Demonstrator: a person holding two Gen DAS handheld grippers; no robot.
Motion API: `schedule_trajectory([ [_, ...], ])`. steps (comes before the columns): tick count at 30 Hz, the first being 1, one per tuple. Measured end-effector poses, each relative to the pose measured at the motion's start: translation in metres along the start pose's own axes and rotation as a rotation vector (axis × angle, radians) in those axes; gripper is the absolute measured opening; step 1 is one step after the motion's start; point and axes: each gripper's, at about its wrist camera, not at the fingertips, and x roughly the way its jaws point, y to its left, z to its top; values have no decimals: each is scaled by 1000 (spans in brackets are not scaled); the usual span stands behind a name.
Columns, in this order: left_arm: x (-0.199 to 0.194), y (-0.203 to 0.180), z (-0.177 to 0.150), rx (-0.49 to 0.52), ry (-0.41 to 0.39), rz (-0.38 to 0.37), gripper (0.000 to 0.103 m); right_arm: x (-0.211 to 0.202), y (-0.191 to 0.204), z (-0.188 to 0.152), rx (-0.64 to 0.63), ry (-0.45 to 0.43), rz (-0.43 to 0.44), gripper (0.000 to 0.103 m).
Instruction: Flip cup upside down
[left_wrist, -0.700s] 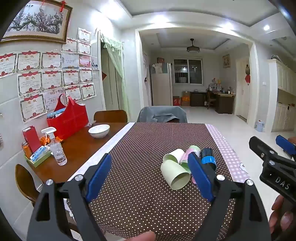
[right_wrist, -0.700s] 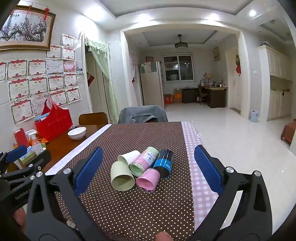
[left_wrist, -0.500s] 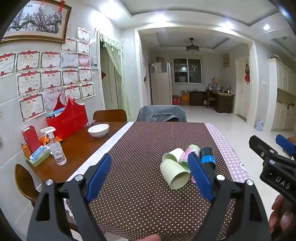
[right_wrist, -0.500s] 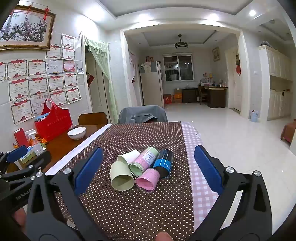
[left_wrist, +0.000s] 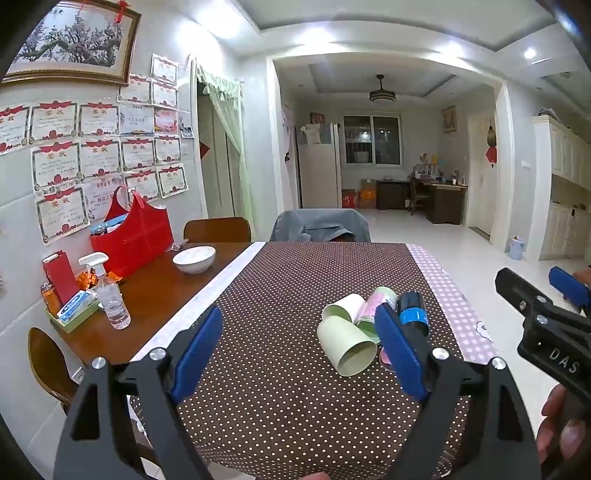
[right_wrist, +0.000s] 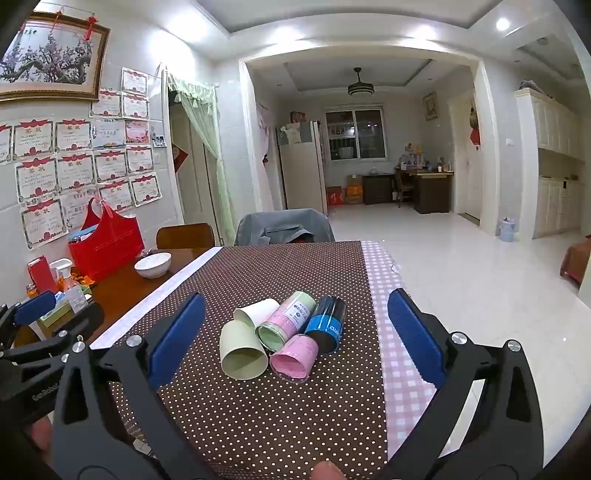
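Several cups lie on their sides in a cluster on the brown dotted tablecloth: a pale green cup with its mouth toward me, a white cup, a pink-and-green cup, a pink cup and a black-and-blue cup. The pale green cup also shows in the left wrist view. My right gripper is open and empty, just short of the cluster. My left gripper is open and empty, to the left of the cups.
On the bare wood at the left stand a white bowl, a red bag, a spray bottle and a small tray of items. A chair with a grey cover stands at the far end. The table's right edge drops to tiled floor.
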Motion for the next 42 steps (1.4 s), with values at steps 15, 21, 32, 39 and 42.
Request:
schedule_trajectory([
  [15,0,0,0,-1,2,-1,83,2,-1,0,4,2,2,97],
  [21,1,0,0,-1,3,-2,83,2,-2,1,5,4,0,97],
  [32,3,-4,-1,-2,5,-2,83,3,-2,0,6,4,0,97],
  [39,7,-4,-6,-3,7,-2,83,6,-2,-7,6,5,-3,97],
  [42,7,-5,-7,-4,8,-3,83,7,-3,-7,5,8,-1,97],
])
